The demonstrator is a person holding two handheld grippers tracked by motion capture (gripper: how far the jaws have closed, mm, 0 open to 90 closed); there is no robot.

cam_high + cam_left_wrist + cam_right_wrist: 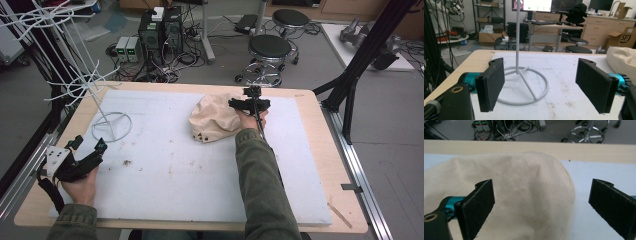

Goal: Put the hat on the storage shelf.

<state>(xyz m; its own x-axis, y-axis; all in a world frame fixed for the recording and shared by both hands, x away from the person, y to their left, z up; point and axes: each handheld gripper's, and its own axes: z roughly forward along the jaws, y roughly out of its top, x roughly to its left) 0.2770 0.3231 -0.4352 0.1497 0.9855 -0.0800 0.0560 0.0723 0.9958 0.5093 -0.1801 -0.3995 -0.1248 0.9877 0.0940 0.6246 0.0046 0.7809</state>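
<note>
— The right gripper [541,205] was wide open, right over the cream hat [524,192]. Where was the hat?

— It lay on the white mat [165,170], near the far edge of the table.

— And the left gripper [540,85]?

— Wide open too, facing the white stand [524,82].

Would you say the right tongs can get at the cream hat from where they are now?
Probably yes. The right tongs are open and sit right at the cream hat. In the right gripper view the hat lies between and just beyond the spread jaws, with nothing in between.
</note>
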